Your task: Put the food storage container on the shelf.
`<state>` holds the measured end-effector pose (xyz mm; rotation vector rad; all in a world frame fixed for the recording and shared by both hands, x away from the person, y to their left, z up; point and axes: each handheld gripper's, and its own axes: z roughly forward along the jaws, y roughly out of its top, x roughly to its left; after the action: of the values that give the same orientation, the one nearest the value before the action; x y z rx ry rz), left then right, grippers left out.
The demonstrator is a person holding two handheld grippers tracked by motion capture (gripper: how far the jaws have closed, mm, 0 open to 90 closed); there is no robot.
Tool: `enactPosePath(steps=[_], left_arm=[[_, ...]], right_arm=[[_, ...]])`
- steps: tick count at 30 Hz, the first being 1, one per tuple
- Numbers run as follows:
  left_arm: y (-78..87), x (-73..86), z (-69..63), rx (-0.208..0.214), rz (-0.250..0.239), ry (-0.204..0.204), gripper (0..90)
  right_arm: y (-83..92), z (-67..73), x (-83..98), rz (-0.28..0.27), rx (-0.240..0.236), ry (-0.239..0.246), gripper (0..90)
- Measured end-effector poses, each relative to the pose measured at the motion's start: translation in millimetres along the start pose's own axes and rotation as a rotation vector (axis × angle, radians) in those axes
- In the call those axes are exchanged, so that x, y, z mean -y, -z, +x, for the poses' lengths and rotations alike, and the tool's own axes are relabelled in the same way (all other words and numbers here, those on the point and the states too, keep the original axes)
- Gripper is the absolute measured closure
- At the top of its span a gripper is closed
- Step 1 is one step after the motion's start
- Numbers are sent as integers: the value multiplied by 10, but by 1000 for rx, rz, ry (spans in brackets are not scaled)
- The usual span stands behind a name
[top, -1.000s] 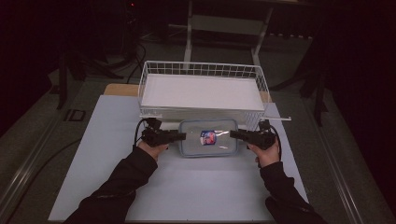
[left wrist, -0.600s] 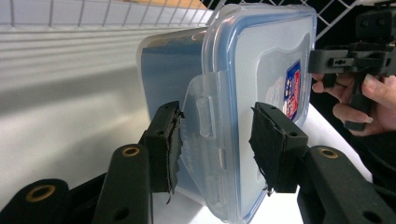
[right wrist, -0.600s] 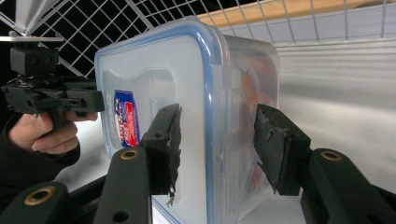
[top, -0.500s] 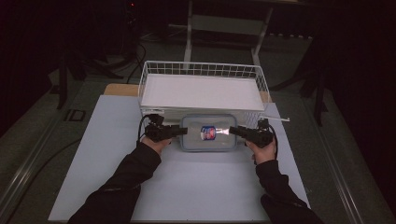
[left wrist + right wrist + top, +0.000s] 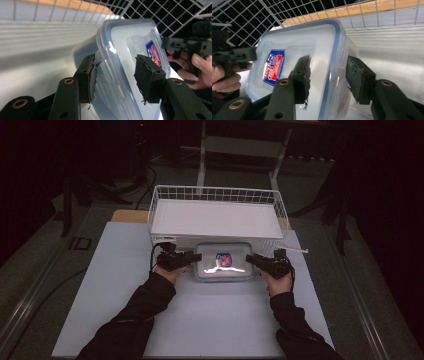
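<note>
i see the clear lidded container (image 5: 223, 262) on the white table (image 5: 115, 290), just at six o'clock of the wire basket (image 5: 216, 215). my left gripper (image 5: 196, 256) straddles its nine o'clock edge, jaws apart; my right gripper (image 5: 250, 258) straddles three o'clock, jaws apart too.

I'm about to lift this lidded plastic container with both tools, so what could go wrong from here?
1. Each tool, left tool and right tool, straddles only a side latch of the container; a latch might pop or the smooth plastic slip.
2. The wire basket sits right behind; the lift could catch its front wall.
3. Uneven lifting may tilt the container.
</note>
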<state>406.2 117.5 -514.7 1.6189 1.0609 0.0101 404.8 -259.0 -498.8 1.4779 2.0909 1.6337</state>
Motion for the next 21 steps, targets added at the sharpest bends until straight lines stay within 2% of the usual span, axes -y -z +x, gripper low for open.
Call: enactPosePath(steps=[3,5,7,9,11,12,13,14,15,17,18,19,20,21], left_arm=[[-14,-9,55,-9,6,-12,496],[-19,-10,53,-31,-4,-16,482],[-20,-14,27,-72,-13,-45,468],[-14,-15,24,-87,-14,-54,447],[-8,-11,18,-99,-18,-52,405],[3,7,2,-109,-34,-39,405],[17,17,-6,-111,-53,-53,368],[42,24,-18,-94,-62,-82,322],[63,26,-43,-86,-70,-91,284],[102,35,-101,-86,-86,-73,251],[125,45,-124,-87,-85,-80,221],[140,51,-133,-72,-82,-125,210],[151,79,-188,-75,-81,-104,190],[162,95,-216,-78,-71,-128,158]], right_arm=[[-28,20,20,-22,41,8,501],[-42,34,26,-33,61,6,499],[-47,40,30,-35,69,10,496],[-48,47,33,-34,69,21,466],[-49,59,38,-34,74,25,448],[-52,77,47,-32,82,37,414],[-46,114,60,-35,103,73,400],[-35,132,65,-36,110,88,396],[-21,151,68,-33,114,98,384],[22,198,71,-36,127,123,380],[48,222,72,-41,125,128,379],[77,253,74,-45,126,135,379],[106,291,77,-48,120,141,379],[135,341,87,-56,118,149,378]])
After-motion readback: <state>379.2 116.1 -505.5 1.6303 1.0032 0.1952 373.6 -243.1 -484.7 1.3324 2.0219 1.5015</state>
